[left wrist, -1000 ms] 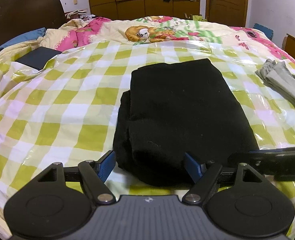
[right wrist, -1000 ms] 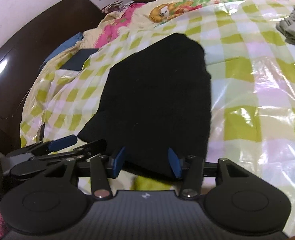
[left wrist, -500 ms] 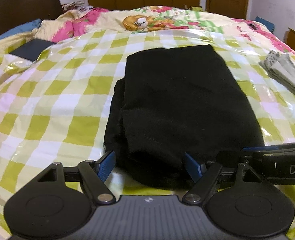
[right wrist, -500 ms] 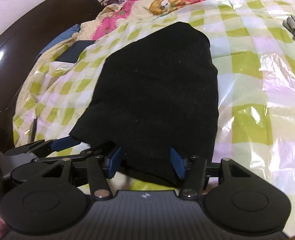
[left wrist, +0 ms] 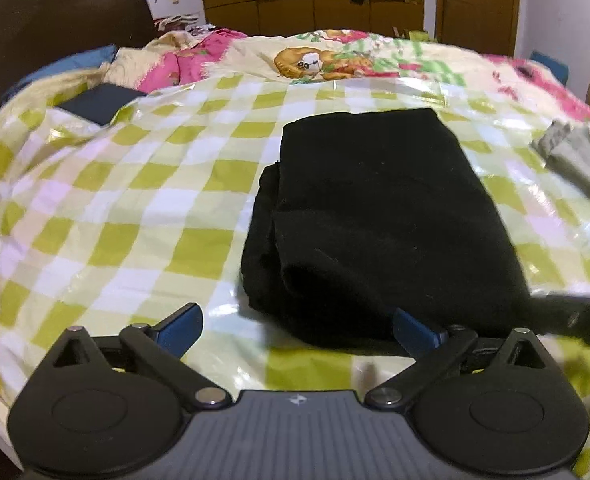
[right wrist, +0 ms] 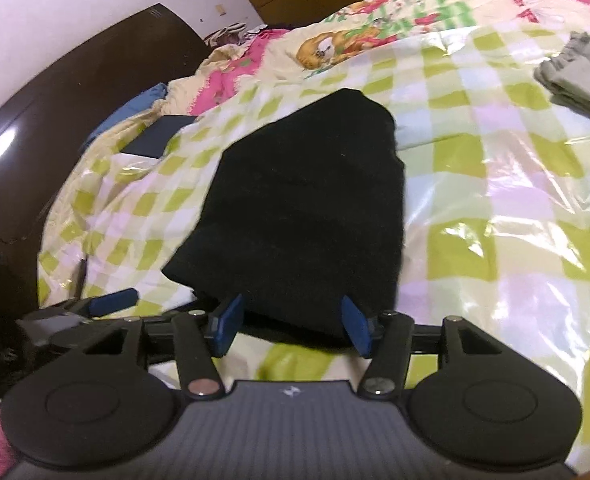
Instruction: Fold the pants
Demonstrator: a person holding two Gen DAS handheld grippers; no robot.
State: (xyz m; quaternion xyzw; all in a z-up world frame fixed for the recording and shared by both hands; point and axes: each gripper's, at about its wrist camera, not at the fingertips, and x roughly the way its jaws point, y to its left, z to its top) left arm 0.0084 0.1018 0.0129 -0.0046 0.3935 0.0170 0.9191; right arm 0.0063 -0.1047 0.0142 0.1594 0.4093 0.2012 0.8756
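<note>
The black pants (left wrist: 383,216) are lying folded into a thick, roughly rectangular bundle on the green-and-white checked plastic sheet (left wrist: 135,200) covering the bed. Layered edges are showing along the bundle's left side, with a lower layer sticking out a little past the upper one; the top surface is looking smooth and flat. In the right wrist view the pants (right wrist: 307,216) are narrowing toward the far end.

The left gripper (left wrist: 295,326) is hovering low at the bundle's near edge, its blue fingers spread wide and gripping nothing. The right gripper (right wrist: 289,322) is sitting at the same near edge, just right of the left one, fingers likewise parted and empty, pointing along the bundle.

A grey folded garment (left wrist: 575,156) is lying far right, well apart.
</note>
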